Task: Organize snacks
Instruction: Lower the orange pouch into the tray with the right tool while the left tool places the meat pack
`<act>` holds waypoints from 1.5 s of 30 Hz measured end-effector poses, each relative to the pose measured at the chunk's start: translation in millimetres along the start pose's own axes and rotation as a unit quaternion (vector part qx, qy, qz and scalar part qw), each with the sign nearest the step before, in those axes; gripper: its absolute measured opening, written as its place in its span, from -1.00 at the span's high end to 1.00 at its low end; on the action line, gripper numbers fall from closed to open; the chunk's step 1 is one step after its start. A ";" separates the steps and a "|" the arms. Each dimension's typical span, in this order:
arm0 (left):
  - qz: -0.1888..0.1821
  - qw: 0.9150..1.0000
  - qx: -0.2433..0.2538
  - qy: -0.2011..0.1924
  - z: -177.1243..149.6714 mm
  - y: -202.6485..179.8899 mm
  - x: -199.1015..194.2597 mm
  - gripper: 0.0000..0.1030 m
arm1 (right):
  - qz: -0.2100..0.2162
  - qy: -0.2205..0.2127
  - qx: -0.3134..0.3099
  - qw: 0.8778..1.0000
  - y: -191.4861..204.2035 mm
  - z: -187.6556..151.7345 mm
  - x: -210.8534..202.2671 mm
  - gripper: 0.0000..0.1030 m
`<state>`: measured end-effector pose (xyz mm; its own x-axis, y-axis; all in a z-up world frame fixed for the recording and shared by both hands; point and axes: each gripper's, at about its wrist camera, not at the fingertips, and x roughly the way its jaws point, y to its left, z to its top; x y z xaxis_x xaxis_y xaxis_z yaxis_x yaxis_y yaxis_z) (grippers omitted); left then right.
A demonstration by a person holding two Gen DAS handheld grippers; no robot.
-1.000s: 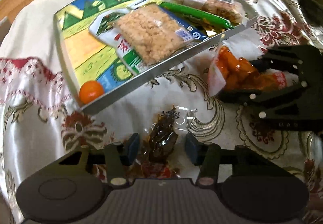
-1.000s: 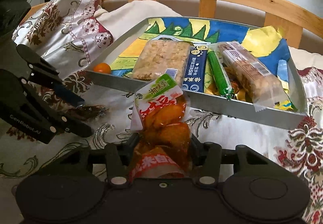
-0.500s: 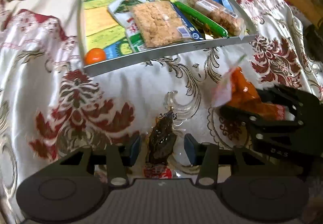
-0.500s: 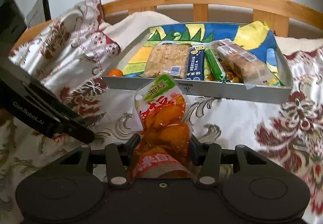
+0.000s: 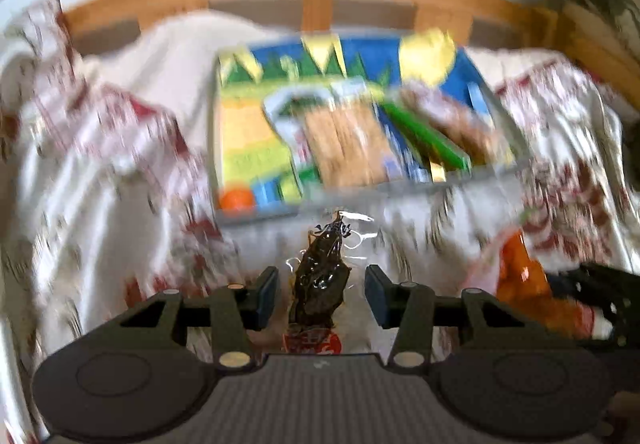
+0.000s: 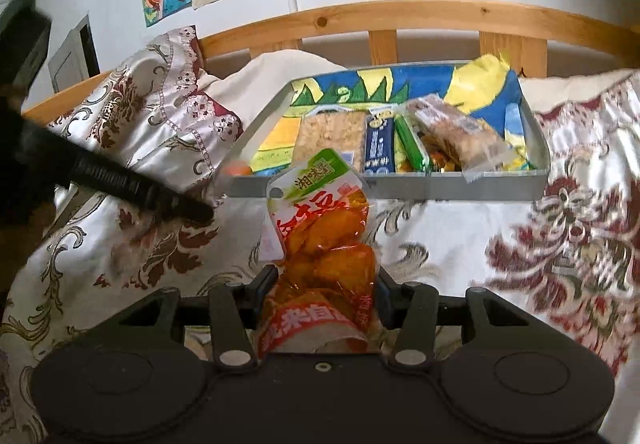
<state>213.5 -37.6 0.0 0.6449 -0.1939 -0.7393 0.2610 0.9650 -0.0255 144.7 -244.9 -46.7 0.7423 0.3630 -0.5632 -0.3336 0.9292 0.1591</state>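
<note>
Against the wooden bed rail at twelve o'clock, your tray (image 6: pixel 384 185) already holds several snacks, while your right gripper (image 6: pixel 323 294) clamps the orange snack bag (image 6: pixel 324 240) and your left gripper (image 5: pixel 320 292) carries the dark snack packet (image 5: pixel 320 280), both yet to go in

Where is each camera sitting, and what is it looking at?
Left wrist: sits on the left hand-held gripper, looking past its dark snack packet to the tray; the right hand-held gripper shows at the right edge.
Right wrist: sits on the right hand-held gripper, looking past its orange snack bag to the tray; the left hand-held gripper shows at the left edge.
Shared: tray, patterned cloth, wooden rail.
</note>
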 end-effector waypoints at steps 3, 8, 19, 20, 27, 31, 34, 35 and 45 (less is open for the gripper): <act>0.012 0.999 -0.004 -0.034 24.1 1.8 1.9 0.01 | -0.006 -0.011 -0.015 1.000 -0.9 16.0 3.0 0.00; 0.015 0.997 -0.025 -0.066 65.6 7.2 19.4 0.02 | -0.013 -0.032 -0.042 0.999 -3.3 55.2 16.7 0.00; 0.001 0.994 -0.099 -0.052 101.4 44.2 94.5 0.02 | -0.067 -0.047 -0.051 0.995 -26.4 123.7 83.2 0.00; 0.005 0.993 -0.106 -0.055 103.5 47.7 98.6 0.02 | -0.073 -0.047 -0.048 0.995 -29.3 127.0 91.3 0.00; 0.033 0.991 -0.116 -0.055 112.1 57.0 127.1 0.02 | -0.105 -0.020 -0.035 0.994 -41.1 139.6 137.2 0.00; 0.029 0.991 -0.125 -0.047 111.0 57.6 135.4 0.02 | -0.115 -0.008 -0.041 0.992 -41.0 139.6 151.9 -0.01; 0.028 0.991 -0.125 -0.046 109.6 53.7 139.2 0.02 | -0.114 -0.006 -0.048 0.992 -37.6 139.4 155.3 -0.01; 0.027 0.991 -0.125 -0.045 109.1 51.7 140.0 0.02 | -0.114 -0.006 -0.049 0.992 -36.4 139.5 156.1 -0.01; 0.032 0.991 -0.126 -0.045 108.8 45.6 141.5 0.02 | -0.118 -0.008 -0.056 0.991 -33.4 139.8 161.2 -0.01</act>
<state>394.8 -40.3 -32.5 0.7193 -0.1341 -0.6816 0.0374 0.9872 -0.1548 356.7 -207.7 -29.5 0.8163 0.1389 -0.5607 -0.2119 0.9750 -0.0670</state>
